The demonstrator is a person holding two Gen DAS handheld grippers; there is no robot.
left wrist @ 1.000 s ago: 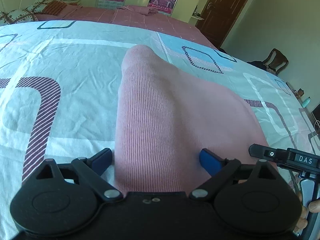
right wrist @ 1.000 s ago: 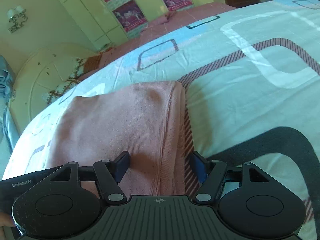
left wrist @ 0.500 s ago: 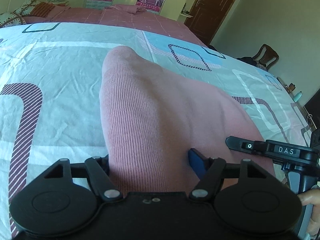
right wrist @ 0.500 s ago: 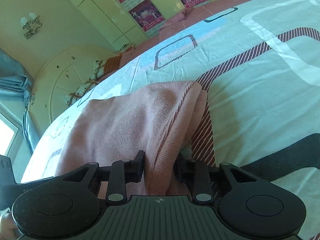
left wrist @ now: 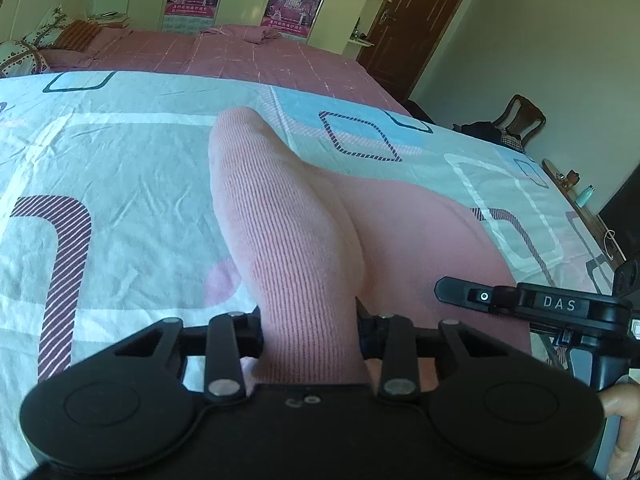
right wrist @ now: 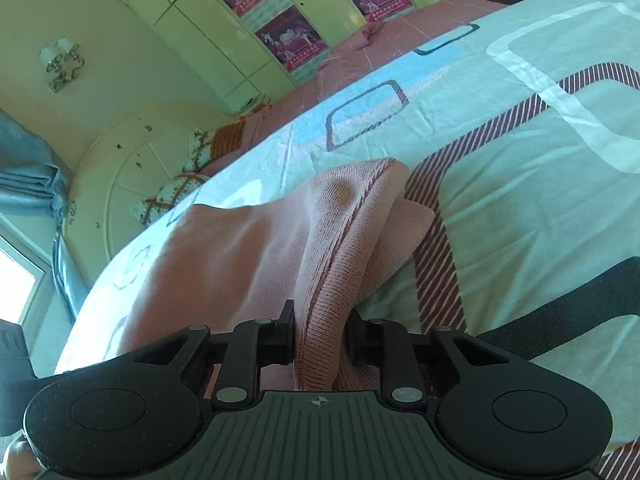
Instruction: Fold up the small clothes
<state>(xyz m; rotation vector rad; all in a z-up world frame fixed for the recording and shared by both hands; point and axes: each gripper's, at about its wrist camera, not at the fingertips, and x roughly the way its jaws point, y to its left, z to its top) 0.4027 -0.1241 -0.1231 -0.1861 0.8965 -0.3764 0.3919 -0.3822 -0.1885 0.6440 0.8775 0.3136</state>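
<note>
A pink ribbed knit garment lies on the patterned bed sheet. My left gripper is shut on its near left edge, and the cloth rises in a ridge from the jaws. In the right wrist view my right gripper is shut on the near right edge of the same garment, which is lifted and bunched, with a loose corner hanging to the right. The right gripper's handle shows at the right of the left wrist view.
The white, blue and maroon sheet covers the bed all around. A pink bedspread lies beyond, with cupboards and posters behind. A wooden chair and a dark door stand at the right.
Both grippers went from open around the garment's near edge to shut on it. The edge has been lifted and bunched, and the cloth now rises off the sheet.
</note>
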